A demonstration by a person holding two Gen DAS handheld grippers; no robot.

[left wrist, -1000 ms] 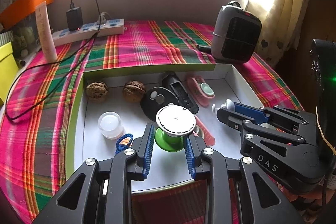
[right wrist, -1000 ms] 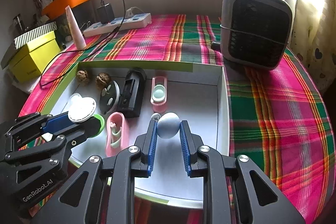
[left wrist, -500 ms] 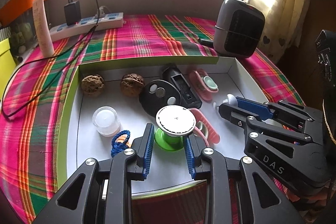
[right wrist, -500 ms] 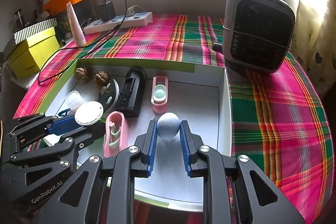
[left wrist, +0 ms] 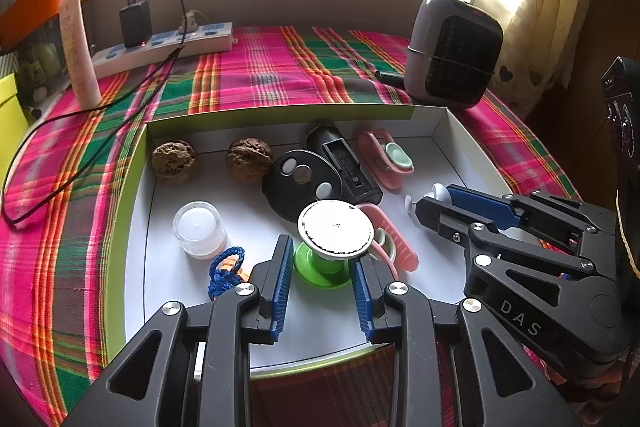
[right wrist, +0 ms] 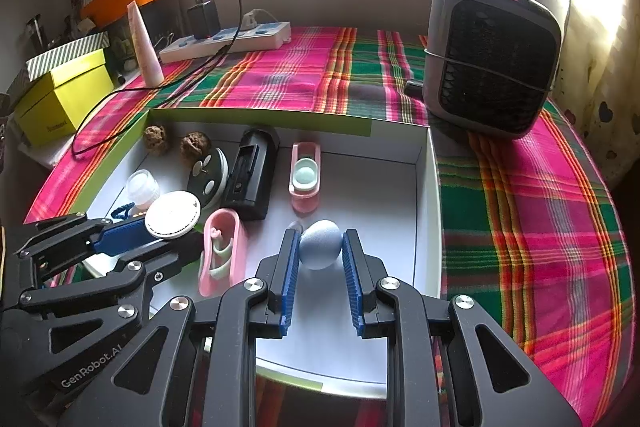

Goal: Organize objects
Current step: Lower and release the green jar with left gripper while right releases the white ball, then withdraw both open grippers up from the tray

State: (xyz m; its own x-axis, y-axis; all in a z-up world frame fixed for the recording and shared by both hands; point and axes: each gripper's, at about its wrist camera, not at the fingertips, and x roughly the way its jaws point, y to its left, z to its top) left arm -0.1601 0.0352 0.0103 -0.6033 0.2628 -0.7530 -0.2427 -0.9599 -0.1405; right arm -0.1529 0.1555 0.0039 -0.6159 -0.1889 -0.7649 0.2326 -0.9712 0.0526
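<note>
- A shallow white box (left wrist: 136, 227) with a lime-green outer rim sits on a pink-and-green plaid cloth (left wrist: 260, 75); every small item below lies inside it.
- Along its far wall at the left are two walnuts (left wrist: 174, 161), side by side but apart.
- Nearer the front, a small clear jar (left wrist: 199, 229) with a white lid stands upright, and a blue braided cord (left wrist: 225, 271) lies just in front of it.
- The left gripper (left wrist: 322, 269) has its blue pads on either side of a green spool-shaped piece with a white round top (left wrist: 335, 229); the green base seems to rest on the box floor, and I cannot tell whether the pads actually press it.
- Behind that piece a black oval disc (left wrist: 302, 185) with pale buttons touches a black rectangular case (left wrist: 348, 169).
- A pink holder (right wrist: 222, 253) lies beside the spool piece, and a second pink holder (right wrist: 305, 173) with a pale green insert lies farther back.
- The right gripper (right wrist: 320, 251) pinches a pale blue ball (right wrist: 321, 244) between its pads, over the box's open right part.
- Outside the box, a grey heater (right wrist: 490, 57) stands at the far right and a white power strip (right wrist: 224, 43) at the far left.
</note>
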